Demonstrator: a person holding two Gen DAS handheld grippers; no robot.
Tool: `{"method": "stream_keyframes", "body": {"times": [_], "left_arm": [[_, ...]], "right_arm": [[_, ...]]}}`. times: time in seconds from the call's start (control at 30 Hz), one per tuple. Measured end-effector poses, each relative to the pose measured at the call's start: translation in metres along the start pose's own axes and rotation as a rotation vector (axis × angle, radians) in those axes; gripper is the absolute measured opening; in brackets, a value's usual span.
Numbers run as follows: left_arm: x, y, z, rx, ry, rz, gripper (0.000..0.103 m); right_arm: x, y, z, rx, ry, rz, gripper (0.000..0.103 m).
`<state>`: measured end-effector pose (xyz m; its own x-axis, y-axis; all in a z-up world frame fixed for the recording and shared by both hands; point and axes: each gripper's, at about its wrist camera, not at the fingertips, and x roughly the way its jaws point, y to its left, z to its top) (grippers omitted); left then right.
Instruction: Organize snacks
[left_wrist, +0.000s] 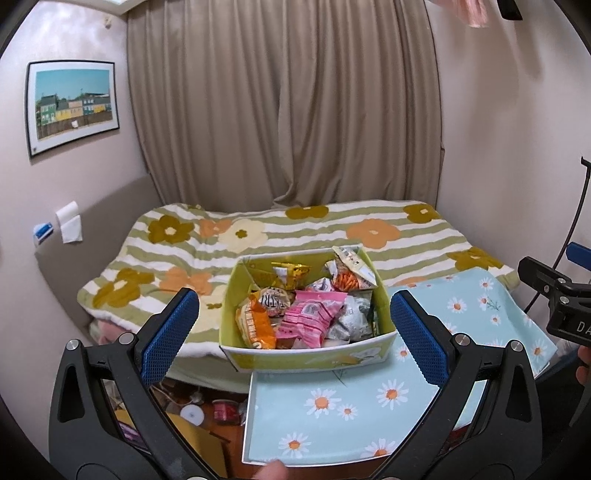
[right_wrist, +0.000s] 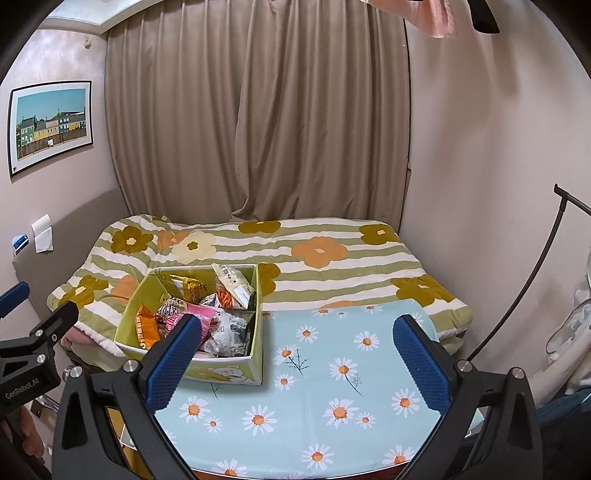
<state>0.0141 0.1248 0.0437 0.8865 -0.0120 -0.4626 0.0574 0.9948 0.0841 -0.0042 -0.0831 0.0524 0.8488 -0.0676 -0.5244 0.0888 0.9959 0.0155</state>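
Note:
A green cardboard box (left_wrist: 306, 360) stands at the far left edge of a small table with a blue daisy cloth (left_wrist: 332, 424). It holds several snack packets: an orange bag (left_wrist: 255, 321), pink packets (left_wrist: 310, 314), a silver packet (left_wrist: 352, 317) and a packet of orange sticks (left_wrist: 349, 275). My left gripper (left_wrist: 295, 332) is open and empty, held just short of the box. My right gripper (right_wrist: 295, 350) is open and empty above the cloth (right_wrist: 332, 387), to the right of the box (right_wrist: 221, 369).
A bed with a green striped flower blanket (right_wrist: 314, 251) lies behind the table. Beige curtains (right_wrist: 258, 129) hang at the back. Cluttered floor items (left_wrist: 207, 410) show left of the table. A black curved stand (right_wrist: 517, 295) is at the right wall.

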Motion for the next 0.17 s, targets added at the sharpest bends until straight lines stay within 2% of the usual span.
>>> {"method": "stream_keyframes", "body": {"times": [0.17], "left_arm": [[0.0068,-0.0005,-0.0002,-0.001,-0.002,0.002,0.103]], "right_arm": [[0.0081,0.0020,-0.0004,-0.006,0.015,0.001,0.103]]}}
